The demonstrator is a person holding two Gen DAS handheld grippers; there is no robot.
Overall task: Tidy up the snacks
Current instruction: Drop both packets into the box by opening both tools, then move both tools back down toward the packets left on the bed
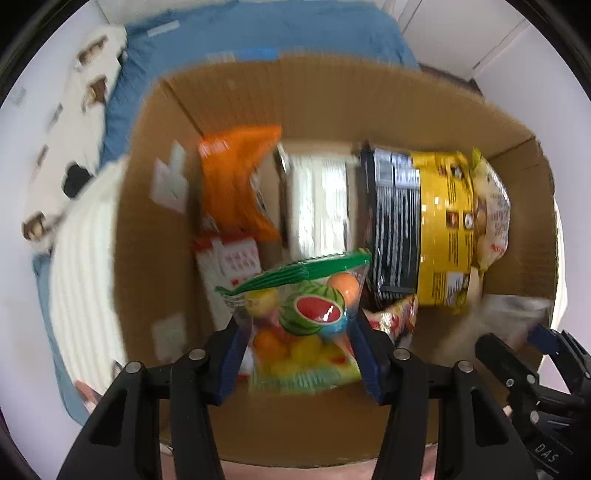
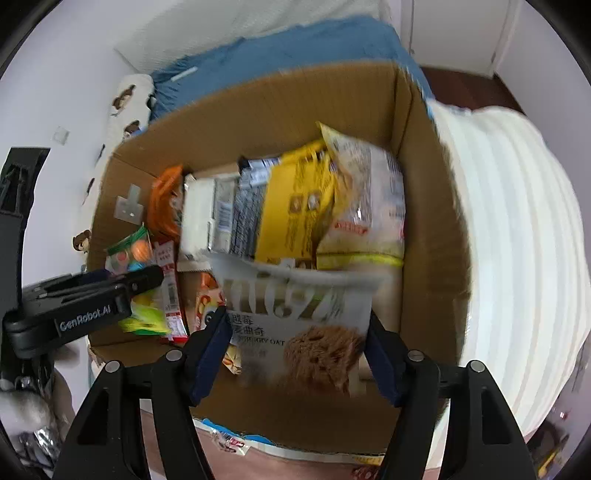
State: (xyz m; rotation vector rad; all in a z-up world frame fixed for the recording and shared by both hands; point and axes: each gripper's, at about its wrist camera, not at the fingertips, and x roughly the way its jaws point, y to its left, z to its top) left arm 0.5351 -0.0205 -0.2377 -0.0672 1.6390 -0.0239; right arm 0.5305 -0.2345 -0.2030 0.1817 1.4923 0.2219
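Over the open cardboard box (image 1: 155, 229), both grippers pointed almost straight down into its mouth, each with a snack between its fingers. The left gripper (image 1: 297, 347) was clamped on a clear fruit-candy bag (image 1: 306, 321) with a green top seal; its blue pads pressed the bag's two sides, and the bag hung upright with its long axis running down toward the box floor, near the box's front-left part beside a red-and-white packet (image 1: 229, 266). The right gripper (image 2: 297, 347) straddled a white oat-cookie bag (image 2: 303, 332), which lay between the jaws near the box's front wall; the jaws stood wide, and the blur hid whether the pads pressed the bag or had let it go. Deeper in the box, upright packets stood in a row: an orange packet (image 1: 236, 184) toward the left wall, a white box (image 1: 317, 199) next to it, then a black-and-yellow bag (image 1: 421, 229) and a pale bag (image 2: 369, 199) against the right wall. The free floor lay in front of that row, directly under both grippers, so each bag probably needed only to drop straight down. The left one seemed to sit lower within the box's walls. A white ribbed bin (image 2: 517, 236) stood just beside the box's right wall, with blue bedding (image 1: 258, 33) behind the box.
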